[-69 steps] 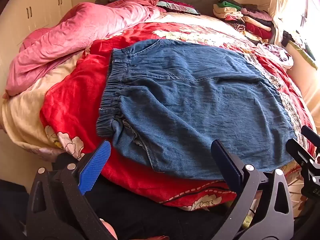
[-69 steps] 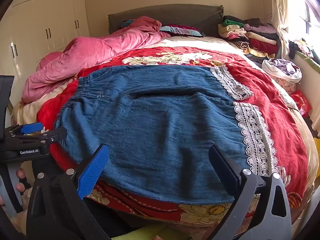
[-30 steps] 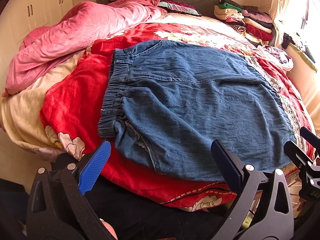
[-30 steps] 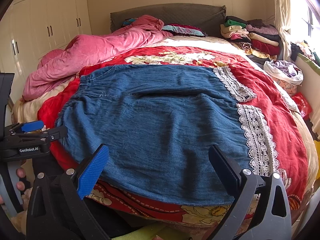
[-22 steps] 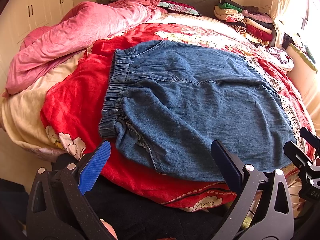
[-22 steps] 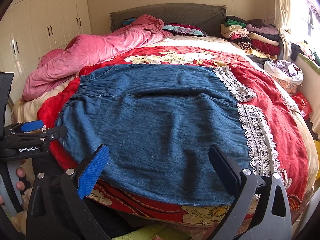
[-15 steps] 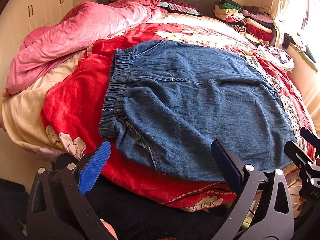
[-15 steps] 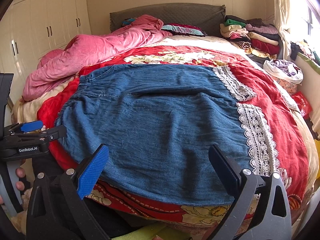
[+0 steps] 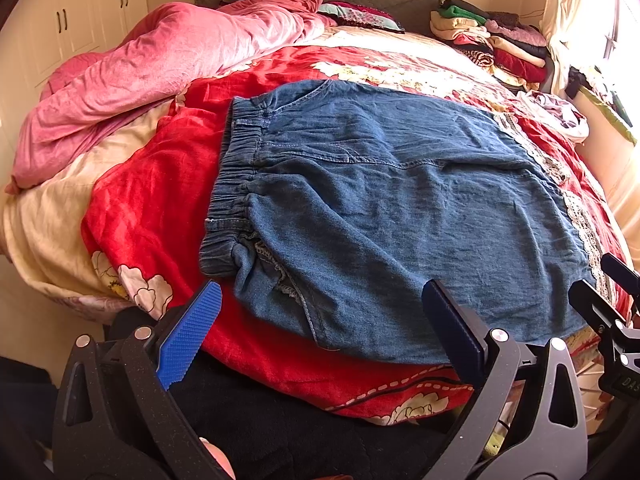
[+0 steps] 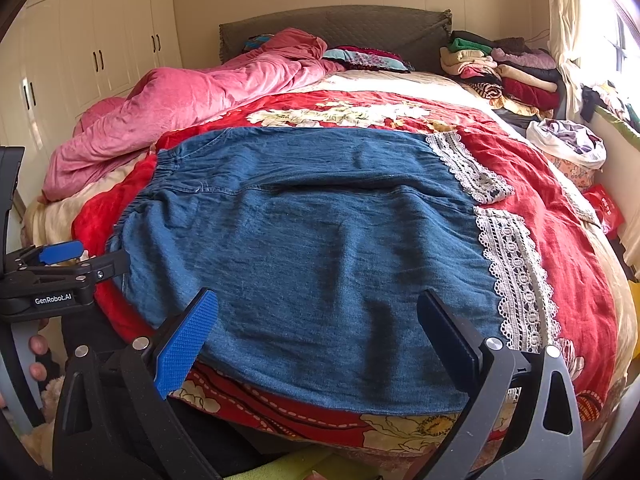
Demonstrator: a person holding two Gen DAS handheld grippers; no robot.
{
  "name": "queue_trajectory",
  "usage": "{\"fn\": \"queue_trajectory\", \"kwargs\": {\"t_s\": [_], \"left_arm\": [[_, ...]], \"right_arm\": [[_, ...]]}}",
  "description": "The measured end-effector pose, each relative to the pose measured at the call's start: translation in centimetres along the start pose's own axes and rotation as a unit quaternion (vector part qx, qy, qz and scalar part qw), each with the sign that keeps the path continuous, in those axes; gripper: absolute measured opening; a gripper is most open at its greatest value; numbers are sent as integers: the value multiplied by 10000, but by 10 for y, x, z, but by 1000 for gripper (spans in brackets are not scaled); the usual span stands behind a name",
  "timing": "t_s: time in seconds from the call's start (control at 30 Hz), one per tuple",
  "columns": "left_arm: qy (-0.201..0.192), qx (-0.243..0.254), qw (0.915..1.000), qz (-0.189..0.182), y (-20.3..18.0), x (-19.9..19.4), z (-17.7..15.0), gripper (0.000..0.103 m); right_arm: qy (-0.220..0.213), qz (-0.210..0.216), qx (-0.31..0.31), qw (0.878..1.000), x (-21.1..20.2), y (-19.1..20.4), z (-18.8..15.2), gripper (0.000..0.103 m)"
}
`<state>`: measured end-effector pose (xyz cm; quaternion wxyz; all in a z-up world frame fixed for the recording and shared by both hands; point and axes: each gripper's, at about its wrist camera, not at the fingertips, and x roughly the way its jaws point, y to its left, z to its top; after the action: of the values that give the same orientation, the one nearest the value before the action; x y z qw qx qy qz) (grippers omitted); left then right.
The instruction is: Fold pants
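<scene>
A: Pants?
B: Blue denim pants with white lace hems (image 10: 320, 256) flat on red floral bedspread (image 9: 152, 200); waistband left.
A: Grippers?
B: Left gripper (image 9: 320, 328), right gripper (image 10: 316, 326) both wide open, empty, near pants' front edge.

Soft cloth on the bed, hard plastic on the tools

The pants (image 10: 304, 248) are blue denim cloth, matt and a bit rough, with white lace trim (image 10: 516, 276) full of little holes. The red blanket (image 9: 152, 200) under them looks soft and fuzzy, and the pink quilt (image 9: 160, 64) looks soft with a faint shine. The left gripper (image 9: 320, 336) and right gripper (image 10: 316, 332) are matt black plastic with small shiny metal screws. One finger pad (image 10: 186, 336) is blue and bumpy. The cupboards (image 10: 92, 48) look smooth and painted.
</scene>
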<state>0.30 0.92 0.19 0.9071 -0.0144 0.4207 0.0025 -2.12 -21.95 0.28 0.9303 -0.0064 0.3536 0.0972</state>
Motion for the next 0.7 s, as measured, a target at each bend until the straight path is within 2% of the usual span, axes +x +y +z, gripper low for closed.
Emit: {"fn": "queue_trajectory", "kwargs": {"t_s": [0.37, 0.7], "left_arm": [[41, -39, 10000, 8, 4, 12, 3, 94], [-23, -165, 9998, 99, 26, 29, 36, 94]], "right_arm": [[44, 34, -109, 9999, 13, 5, 9, 99], [-13, 148, -287, 9995, 37, 7, 50, 99]]}}
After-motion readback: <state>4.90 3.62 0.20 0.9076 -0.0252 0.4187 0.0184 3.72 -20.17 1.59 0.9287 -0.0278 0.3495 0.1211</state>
